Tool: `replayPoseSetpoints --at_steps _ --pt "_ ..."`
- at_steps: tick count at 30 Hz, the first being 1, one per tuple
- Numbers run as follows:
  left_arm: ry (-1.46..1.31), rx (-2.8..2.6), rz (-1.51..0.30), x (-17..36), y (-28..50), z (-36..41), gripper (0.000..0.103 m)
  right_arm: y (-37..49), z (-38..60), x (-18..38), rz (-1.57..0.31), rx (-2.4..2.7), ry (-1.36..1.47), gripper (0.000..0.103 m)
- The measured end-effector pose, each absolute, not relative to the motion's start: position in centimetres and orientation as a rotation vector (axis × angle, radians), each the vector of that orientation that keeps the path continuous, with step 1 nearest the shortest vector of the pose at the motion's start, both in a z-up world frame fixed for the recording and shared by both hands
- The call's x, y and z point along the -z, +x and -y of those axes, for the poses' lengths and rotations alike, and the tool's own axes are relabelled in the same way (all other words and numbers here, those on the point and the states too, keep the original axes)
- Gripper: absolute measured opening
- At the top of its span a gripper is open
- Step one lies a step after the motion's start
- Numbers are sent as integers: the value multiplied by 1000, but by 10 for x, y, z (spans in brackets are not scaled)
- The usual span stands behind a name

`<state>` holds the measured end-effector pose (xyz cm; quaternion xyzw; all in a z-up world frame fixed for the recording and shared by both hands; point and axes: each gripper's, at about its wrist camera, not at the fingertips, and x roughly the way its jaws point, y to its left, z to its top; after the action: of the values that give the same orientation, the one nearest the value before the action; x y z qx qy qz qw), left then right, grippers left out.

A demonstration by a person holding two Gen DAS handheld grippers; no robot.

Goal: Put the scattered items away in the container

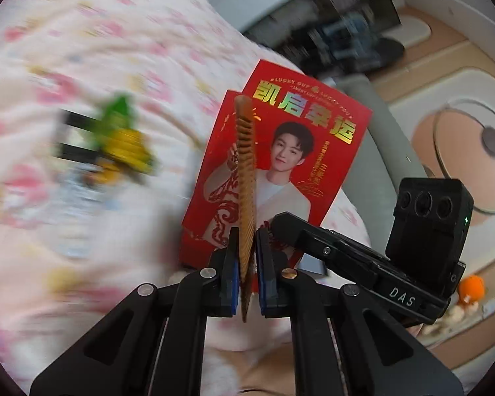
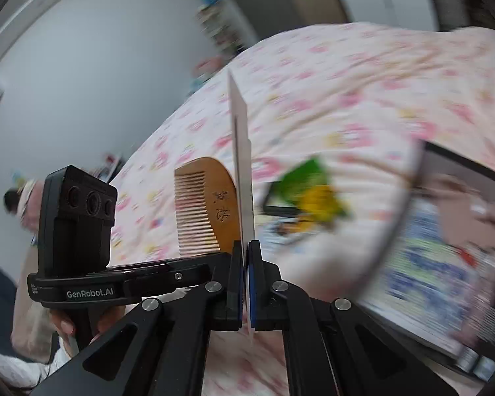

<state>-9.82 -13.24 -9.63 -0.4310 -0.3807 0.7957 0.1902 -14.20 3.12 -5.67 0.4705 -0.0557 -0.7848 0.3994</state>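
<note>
My left gripper (image 1: 246,257) is shut on a wooden comb (image 1: 246,178), held edge-on and upright above the bed; the comb also shows flat-on in the right wrist view (image 2: 204,204). My right gripper (image 2: 246,264) is shut on a thin red envelope, seen edge-on as a white sliver (image 2: 241,151); its printed red face shows in the left wrist view (image 1: 290,151), just behind the comb. The two grippers are close together. A blurred green and yellow toy (image 1: 122,138) lies on the bed, also in the right wrist view (image 2: 310,191). A dark-rimmed container (image 2: 445,247) sits at the right.
The bed has a pink floral quilt (image 1: 99,49). The right gripper's body (image 1: 396,257) reaches in from the right in the left wrist view. Floor with a round glass table (image 1: 472,158) and an orange toy (image 1: 472,290) lies beyond the bed. White wall (image 2: 82,66) at left.
</note>
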Motion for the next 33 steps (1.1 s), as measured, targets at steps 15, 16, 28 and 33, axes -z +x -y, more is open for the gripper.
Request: replayPoseSetpoints --at_steps 15,16,28,33 --pt "-1427 -2081 920 145 -211 -29 7 -208 -242 127 555 2157 1321 2" --pt "-1453 -2083 914 148 -213 -28 7 -210 -236 129 565 2154 1332 1" --pt "-1692 -2405 614 149 -211 -12 19 -208 -255 143 666 2180 1434 1" --pt "-1660 -2295 515 146 -189 -33 19 -207 -257 144 644 2206 1449 1"
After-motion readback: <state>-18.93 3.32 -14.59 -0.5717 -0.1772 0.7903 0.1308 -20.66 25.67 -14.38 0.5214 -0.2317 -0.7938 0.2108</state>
